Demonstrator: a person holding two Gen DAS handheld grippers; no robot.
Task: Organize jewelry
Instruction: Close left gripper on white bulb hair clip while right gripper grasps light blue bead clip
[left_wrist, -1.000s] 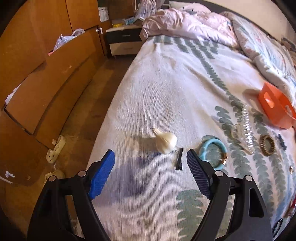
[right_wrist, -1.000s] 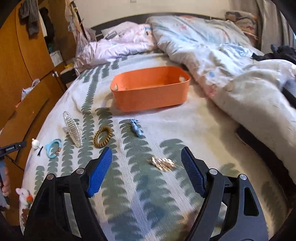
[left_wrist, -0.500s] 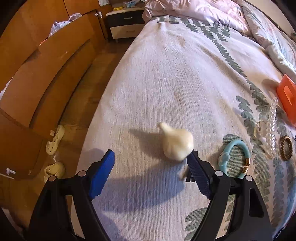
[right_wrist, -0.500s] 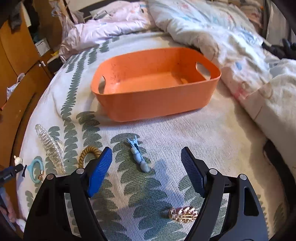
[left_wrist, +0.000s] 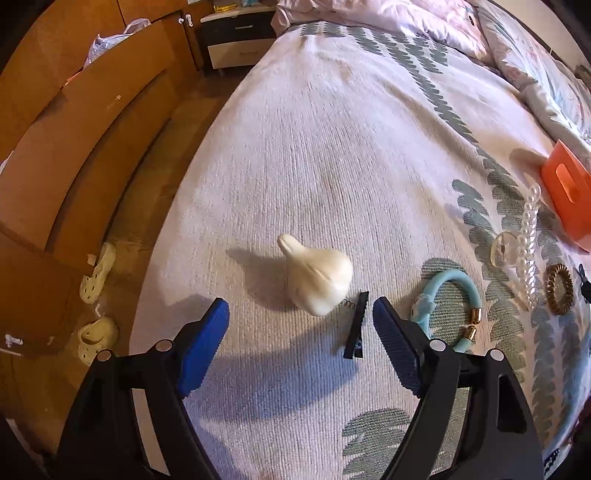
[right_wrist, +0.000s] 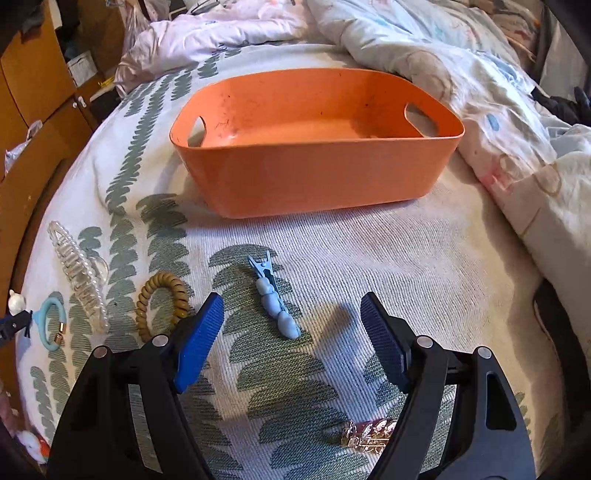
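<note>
My left tool (left_wrist: 301, 325) hung apart near the white clip (left_wrist: 319, 278); my right tool (right_wrist: 291, 319), apart, flanked the blue clip (right_wrist: 275, 299).

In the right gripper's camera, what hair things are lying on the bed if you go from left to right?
Light blue bracelet → clear claw clip → brown coil hair tie → blue bead clip → gold leaf clip.

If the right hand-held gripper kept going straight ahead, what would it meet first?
Most likely the blue beaded hair clip, lying on the bedspread between the open fingers of the right hand-held gripper. The orange basket lies beyond it.
</note>
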